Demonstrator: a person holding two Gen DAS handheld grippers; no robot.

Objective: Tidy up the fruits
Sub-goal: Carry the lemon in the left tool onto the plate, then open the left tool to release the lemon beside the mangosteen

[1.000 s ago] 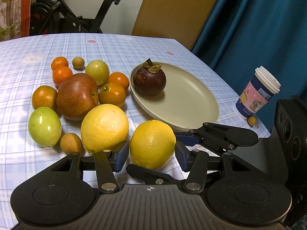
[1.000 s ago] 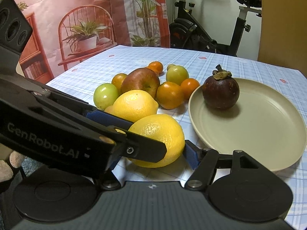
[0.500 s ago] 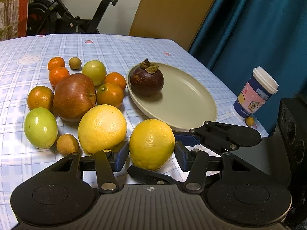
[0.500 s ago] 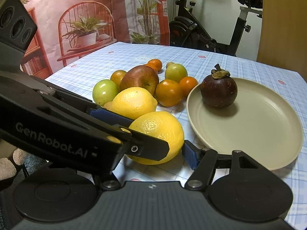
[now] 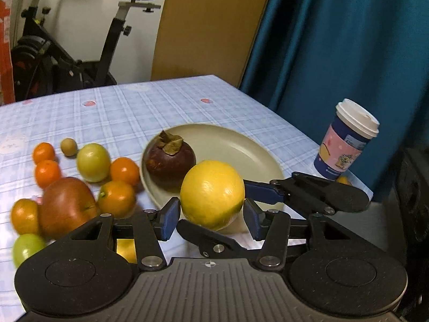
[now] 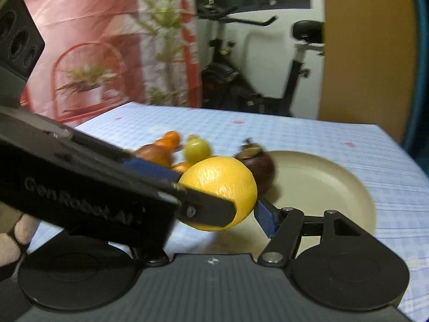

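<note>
With both grippers pinching one lemon [image 5: 212, 193] crosswise, left gripper [image 5: 211, 216] and right gripper [image 6: 242, 206] share its weight; it hangs off the table above the plate's [image 5: 249, 155] near rim, beside the mangosteen [image 5: 170, 164], likely for setting down there.
</note>
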